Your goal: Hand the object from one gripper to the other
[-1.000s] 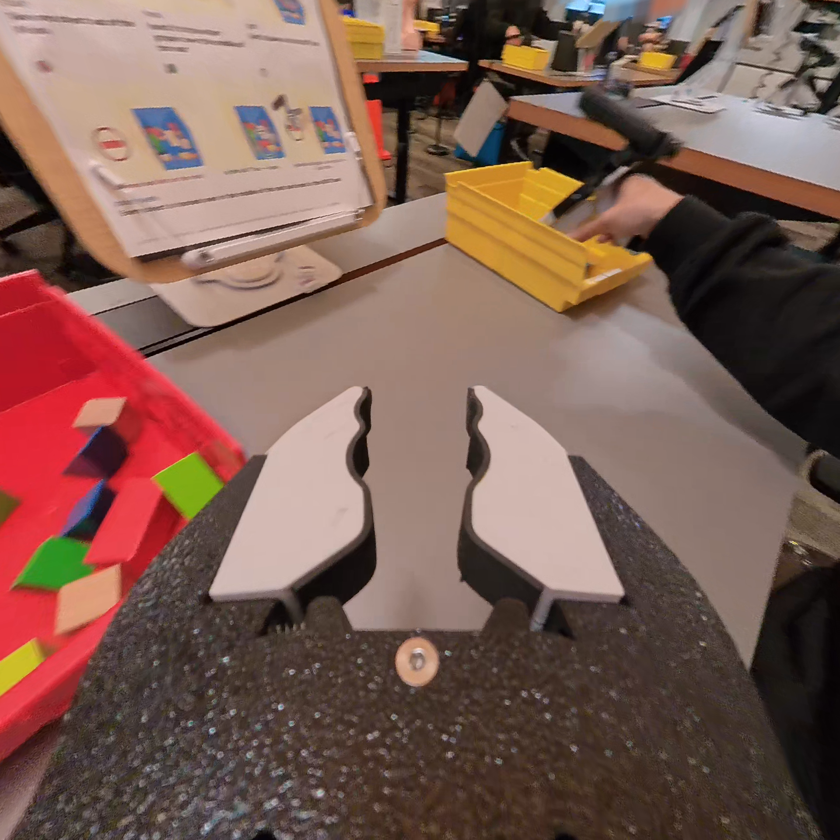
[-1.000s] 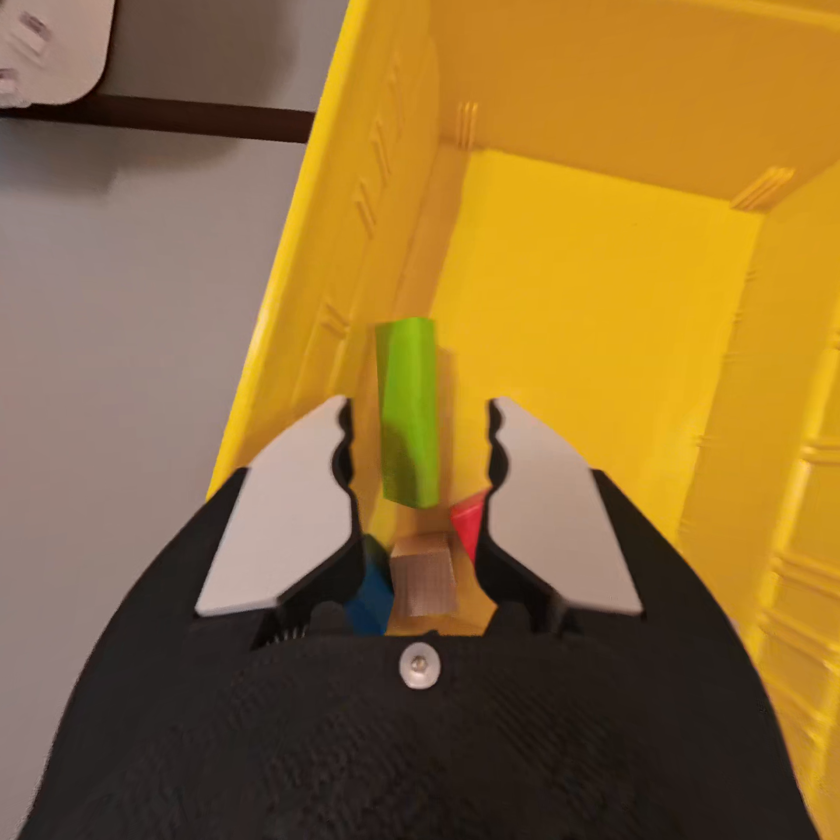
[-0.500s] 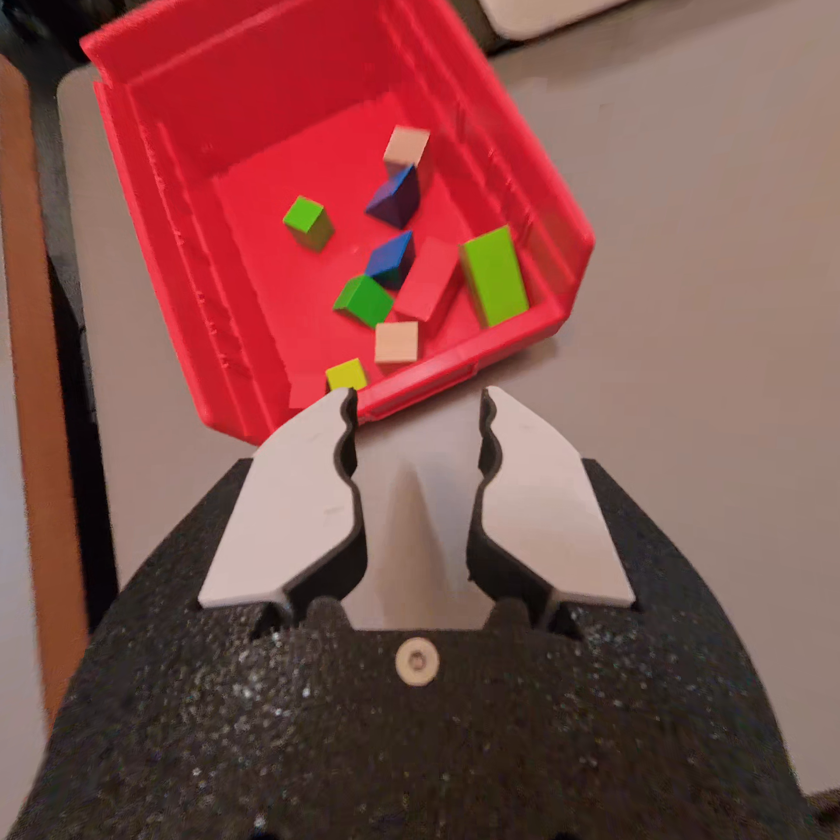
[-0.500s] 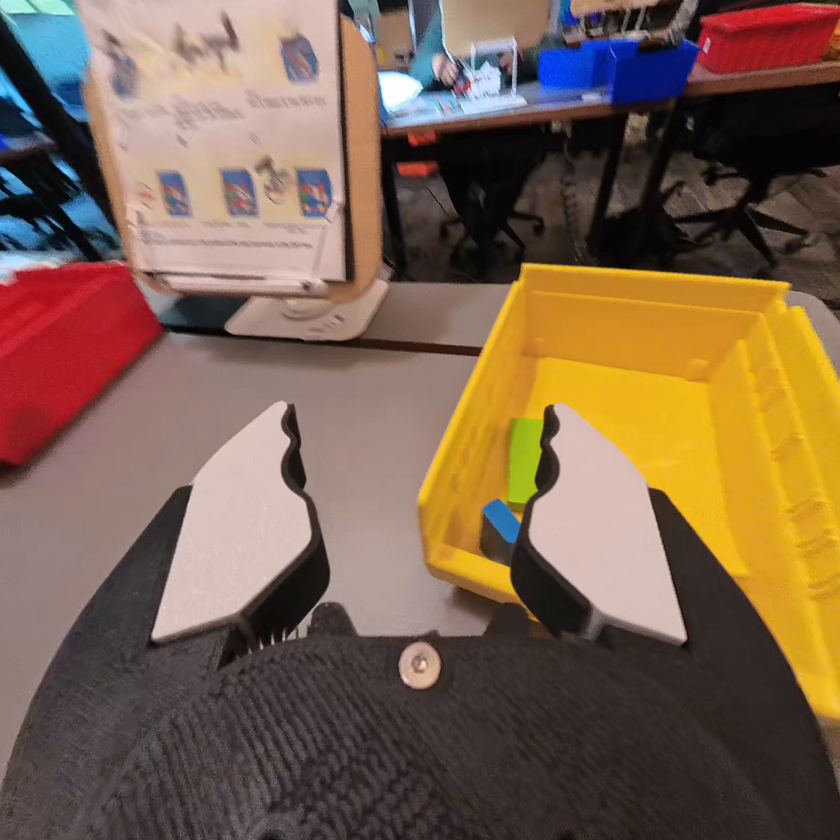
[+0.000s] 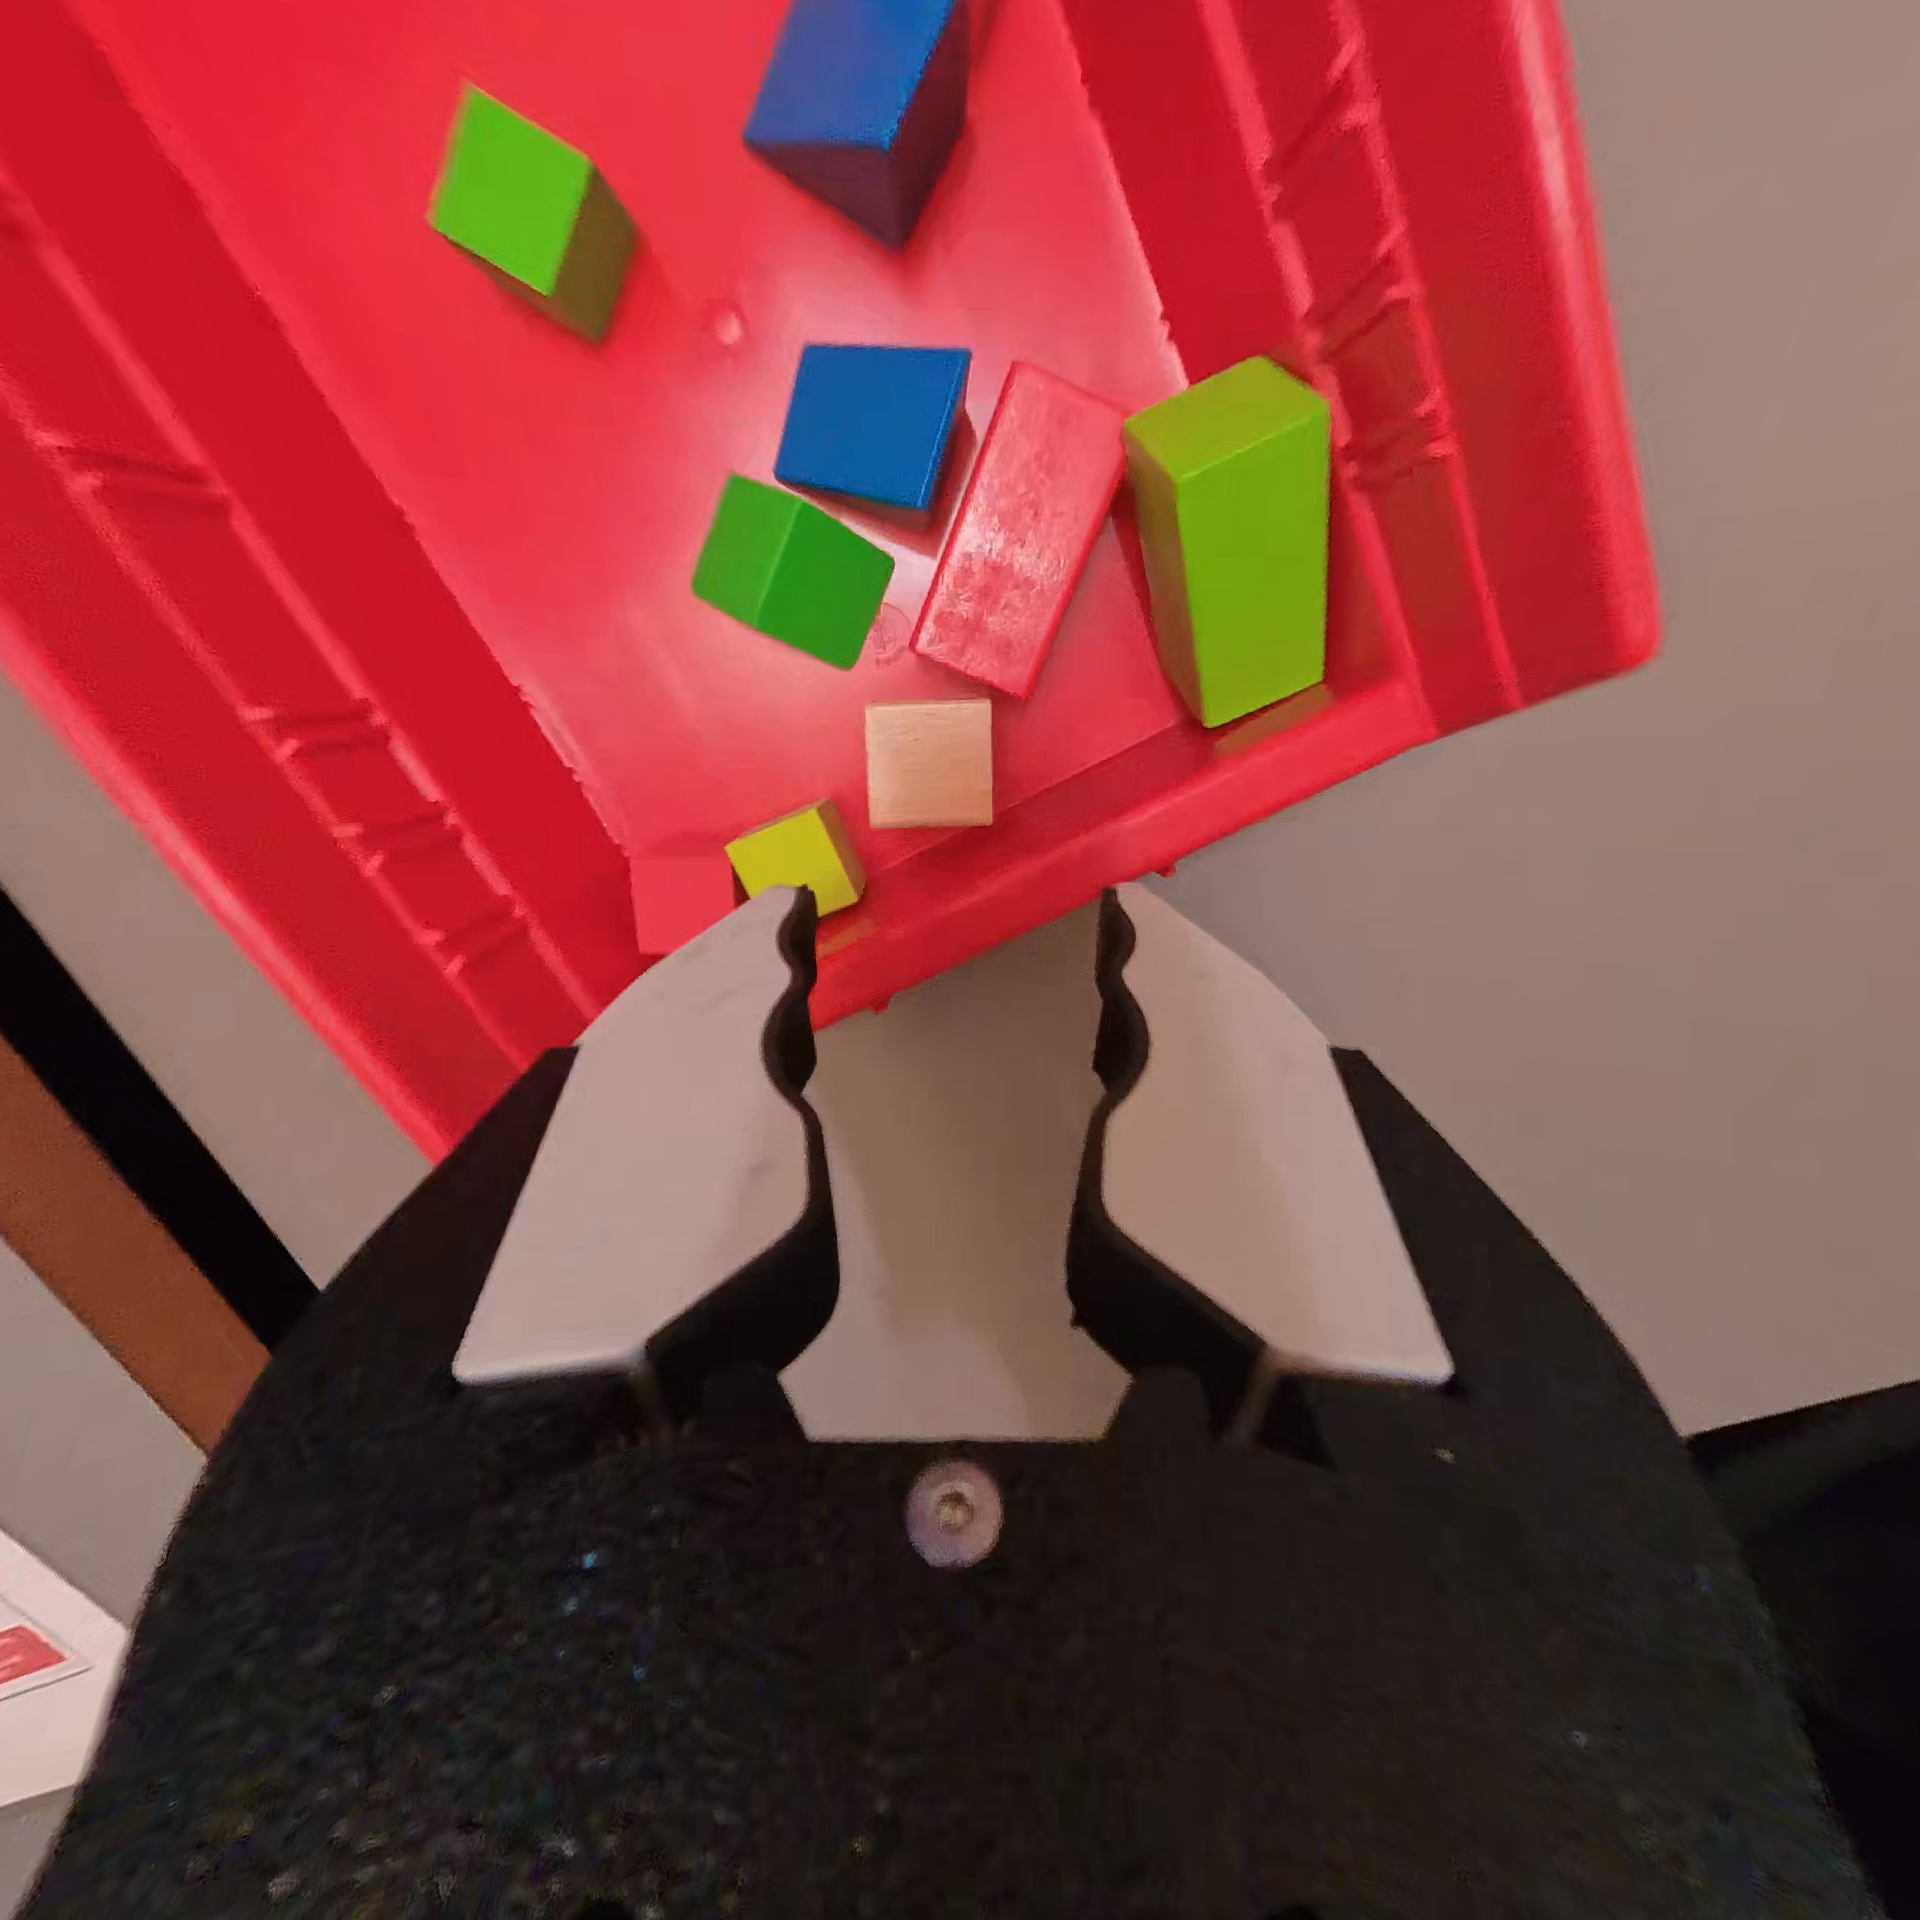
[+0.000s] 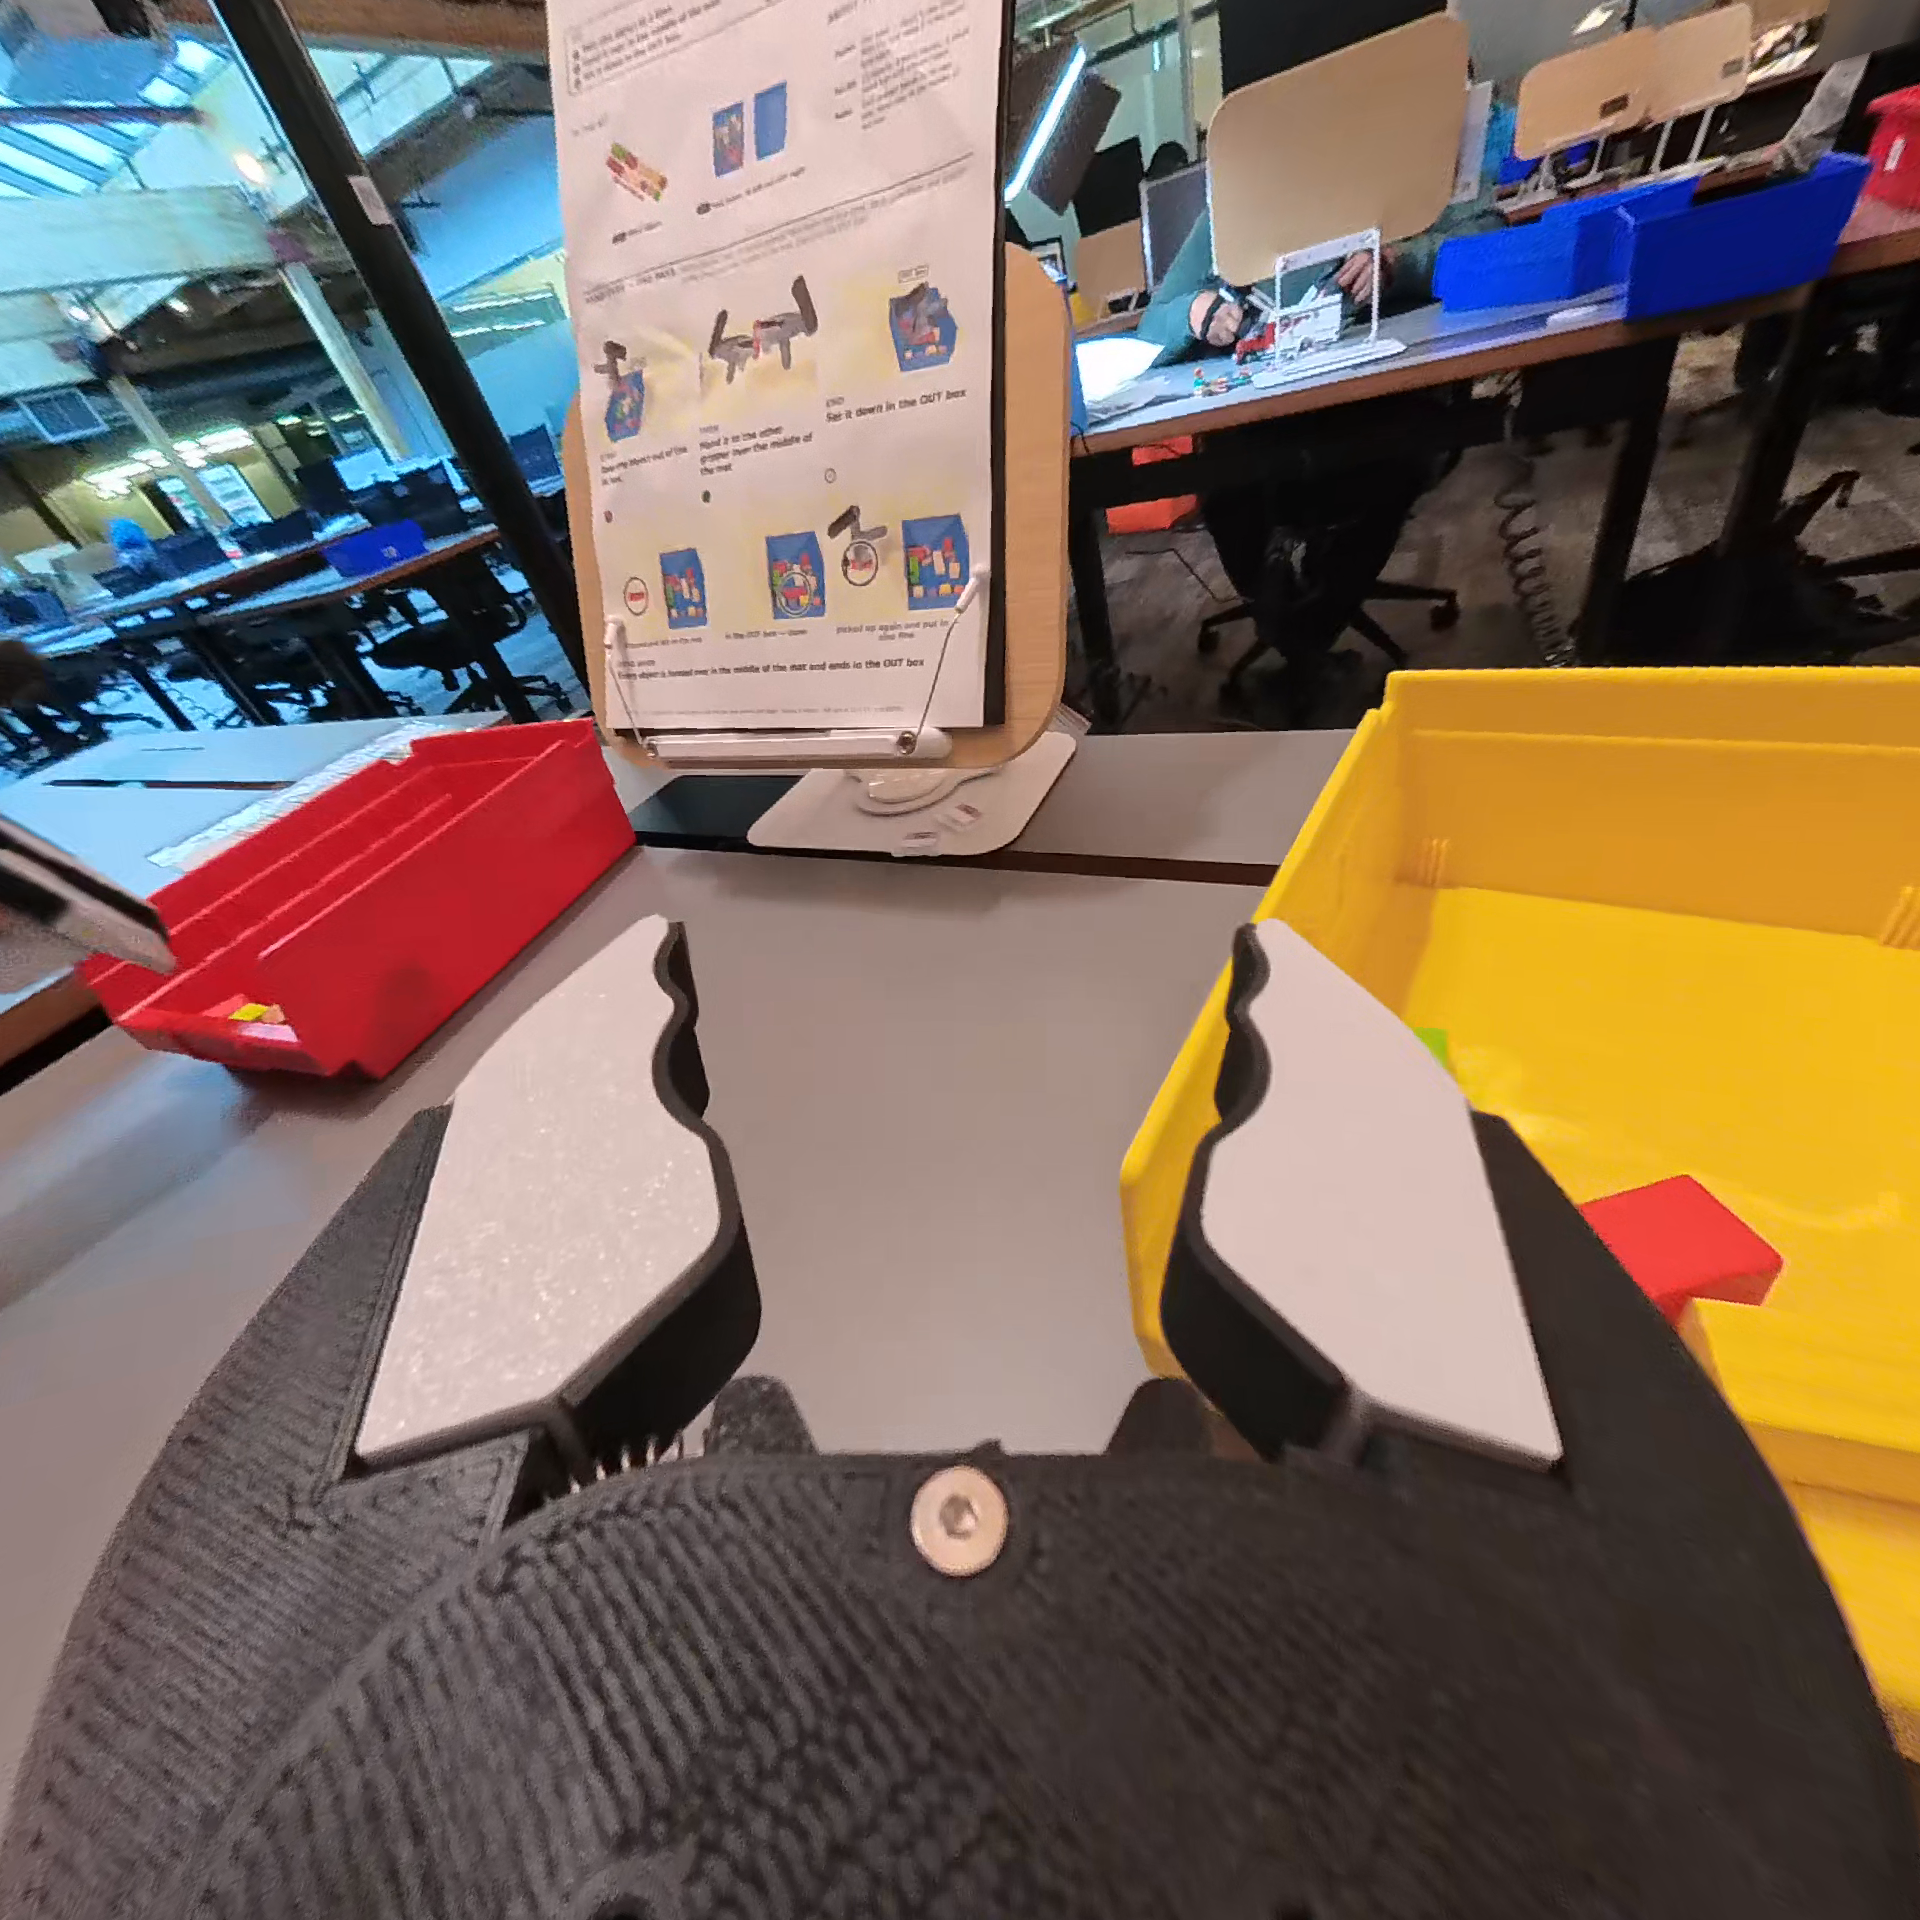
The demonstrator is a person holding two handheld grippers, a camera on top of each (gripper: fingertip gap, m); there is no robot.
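My left gripper (image 5: 951, 914) is open and empty, hovering over the near lip of the red bin (image 5: 312, 623). The bin holds several blocks: a yellow cube (image 5: 800, 857) at my left fingertip, a plain wood cube (image 5: 928, 764), a tall green block (image 5: 1236, 540), a red slab (image 5: 1023, 525), a blue cube (image 5: 873, 426) and green cubes (image 5: 790, 571). My right gripper (image 6: 956, 940) is open and empty above the grey table (image 6: 935, 1039), beside the yellow bin (image 6: 1558, 987), which holds a red block (image 6: 1683, 1242) and a green one (image 6: 1434, 1044). The red bin (image 6: 395, 894) shows at the left there.
An instruction sheet on a wooden stand (image 6: 810, 416) stands at the back of the table. The tip of my other gripper (image 6: 83, 914) shows at the left edge of the right wrist view. Other desks, blue bins (image 6: 1662, 239) and chairs stand behind.
My left gripper swung from facing the table to looking down into the red bin and moved closer to the blocks. My right gripper lifted out of the yellow bin, turned level and opened wider.
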